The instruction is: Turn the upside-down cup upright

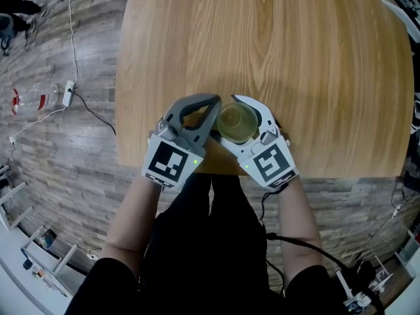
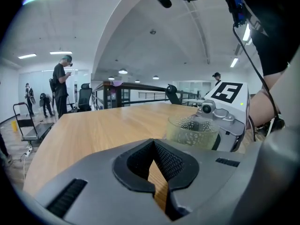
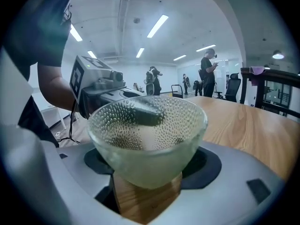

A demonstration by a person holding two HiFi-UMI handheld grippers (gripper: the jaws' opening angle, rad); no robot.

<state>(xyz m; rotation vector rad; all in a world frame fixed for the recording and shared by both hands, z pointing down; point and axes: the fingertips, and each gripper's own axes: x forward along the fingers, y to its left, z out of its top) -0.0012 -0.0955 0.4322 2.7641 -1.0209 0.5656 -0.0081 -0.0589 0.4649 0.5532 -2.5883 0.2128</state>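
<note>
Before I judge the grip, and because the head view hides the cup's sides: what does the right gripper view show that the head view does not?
Right gripper view only: the cup's dimpled wall, mouth up, with the right gripper's dark pads seemingly against its sides; people standing far off. Head view only: the left gripper's jaws shut and empty beside the cup, the person's forearms, the floor. Both: cup, table, left gripper.

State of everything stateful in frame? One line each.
Clear dimpled glass cup: upright, mouth up, empty, between the right gripper's jaws.
Right gripper: jaws wide, closed on the cup.
Left gripper: shut, nothing between its jaws, beside the cup.
</note>
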